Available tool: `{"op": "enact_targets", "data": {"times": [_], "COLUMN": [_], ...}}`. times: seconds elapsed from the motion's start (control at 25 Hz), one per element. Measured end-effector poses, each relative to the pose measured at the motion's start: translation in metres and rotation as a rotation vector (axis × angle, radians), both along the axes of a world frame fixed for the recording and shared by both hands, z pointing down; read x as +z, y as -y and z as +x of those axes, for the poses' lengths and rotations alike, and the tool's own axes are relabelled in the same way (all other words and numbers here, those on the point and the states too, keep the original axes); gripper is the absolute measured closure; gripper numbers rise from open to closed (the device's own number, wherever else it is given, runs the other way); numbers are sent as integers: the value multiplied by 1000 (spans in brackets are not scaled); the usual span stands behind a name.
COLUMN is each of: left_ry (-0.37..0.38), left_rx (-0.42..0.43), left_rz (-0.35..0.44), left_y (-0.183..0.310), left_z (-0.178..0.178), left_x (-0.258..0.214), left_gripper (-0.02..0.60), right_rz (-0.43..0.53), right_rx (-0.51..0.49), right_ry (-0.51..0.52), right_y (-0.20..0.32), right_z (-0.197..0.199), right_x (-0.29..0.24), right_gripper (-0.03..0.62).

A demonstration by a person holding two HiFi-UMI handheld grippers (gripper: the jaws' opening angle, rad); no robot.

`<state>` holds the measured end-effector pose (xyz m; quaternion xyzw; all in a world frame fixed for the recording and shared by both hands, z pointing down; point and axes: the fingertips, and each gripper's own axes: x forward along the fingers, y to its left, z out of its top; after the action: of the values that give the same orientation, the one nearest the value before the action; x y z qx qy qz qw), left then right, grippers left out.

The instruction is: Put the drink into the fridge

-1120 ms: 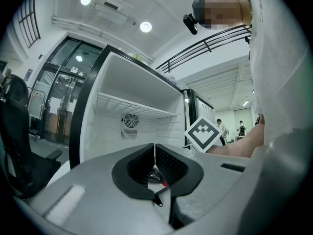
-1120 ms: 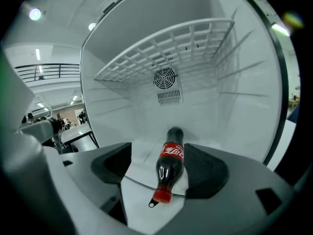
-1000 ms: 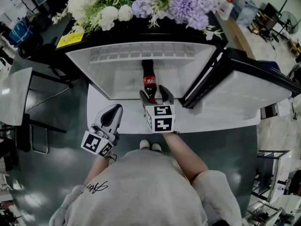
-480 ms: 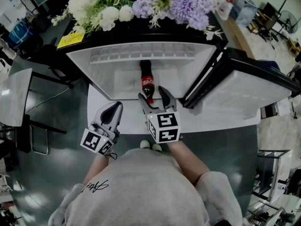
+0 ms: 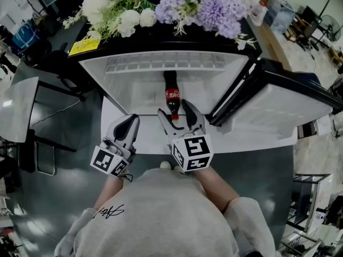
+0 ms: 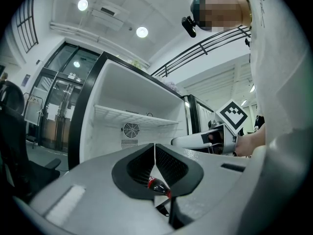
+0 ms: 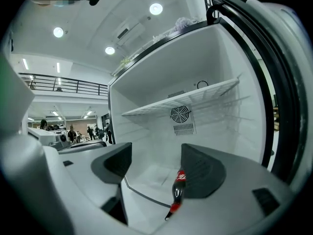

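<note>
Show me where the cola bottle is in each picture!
Head view: cola bottle in the middle, on the fridge floor, just beyond the open right hand-held gripper.
Left gripper view: only a sliver, low in the middle, under the shut left hand-held gripper.
Right gripper view: low, right of middle, beside the right jaw.
Shared landmark: the fridge's wire shelf, above the bottle in every picture.
</note>
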<state>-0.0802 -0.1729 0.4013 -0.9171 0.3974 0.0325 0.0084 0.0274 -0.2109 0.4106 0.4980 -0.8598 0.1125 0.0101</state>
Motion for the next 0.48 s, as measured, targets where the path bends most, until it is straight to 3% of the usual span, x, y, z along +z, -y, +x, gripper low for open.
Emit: {"op": "enact_targets", "data": {"times": [0.36, 0.48], "left_ry": [-15, -17], "left_rx": [2, 7], "left_rz": [12, 19], "left_y": [-1, -2], "left_z": [1, 3], "left_x": [-6, -10], "left_gripper": [569, 570], "right_rz": [72, 90], "right_rx": [-9, -5], "right_ry": [25, 39], "right_y": [-7, -9], "right_z": [3, 4], "right_x": [-19, -26], "right_gripper": [277, 306]}}
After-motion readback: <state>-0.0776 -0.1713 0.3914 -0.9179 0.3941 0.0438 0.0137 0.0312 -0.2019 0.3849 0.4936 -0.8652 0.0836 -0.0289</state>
